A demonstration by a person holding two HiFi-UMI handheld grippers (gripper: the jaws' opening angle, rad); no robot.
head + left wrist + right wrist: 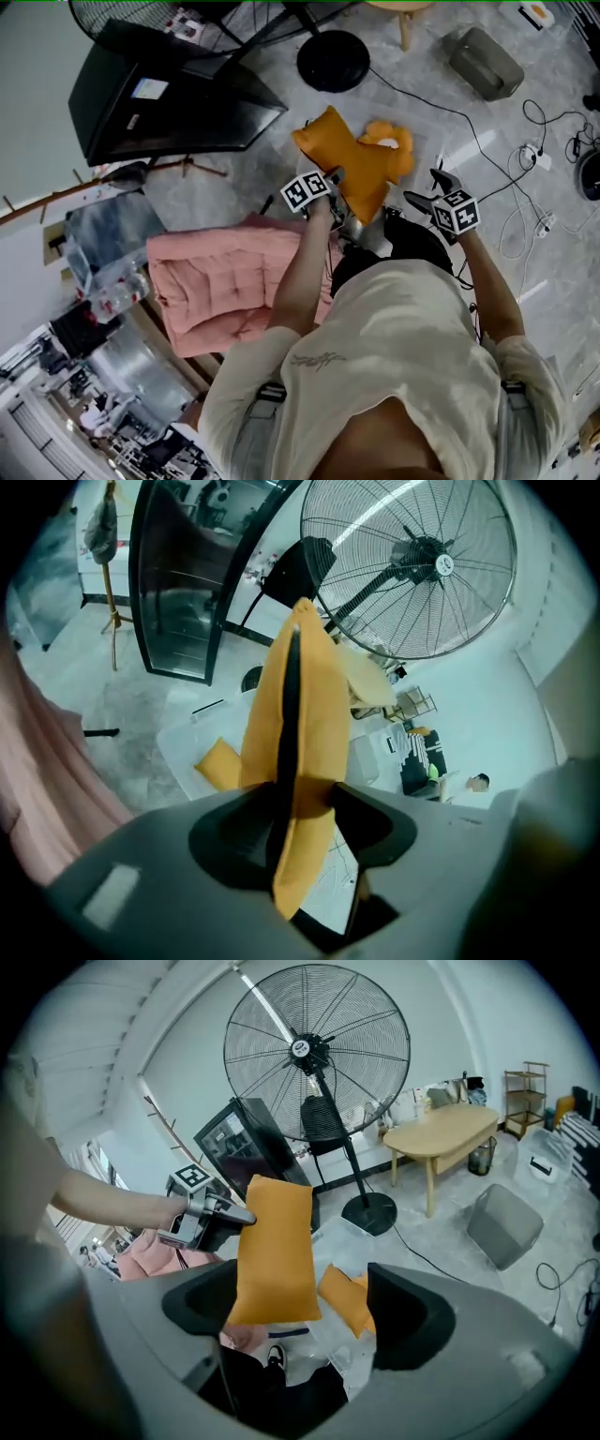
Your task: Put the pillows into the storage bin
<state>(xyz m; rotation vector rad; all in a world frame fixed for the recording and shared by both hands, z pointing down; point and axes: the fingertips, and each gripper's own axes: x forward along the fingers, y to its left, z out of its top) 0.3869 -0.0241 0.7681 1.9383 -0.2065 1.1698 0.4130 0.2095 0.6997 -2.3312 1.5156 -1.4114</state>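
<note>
Between my left gripper's point(305, 813) jaws the orange pillow point(314, 705) is clamped by one thin end and stands up ahead of it; the storage bin point(176, 741) sits below and beyond, with a second pillow point(217, 761) inside. My right gripper point(305, 1309) is spread and empty, near the held pillow. Risk, I'd say: the pinch slips or I release early, and the pillow drops on the floor short of the bin

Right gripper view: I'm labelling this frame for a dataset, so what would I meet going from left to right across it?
left tool → orange pillow that it grips → fan's round base → wooden table → grey container on the floor
</note>
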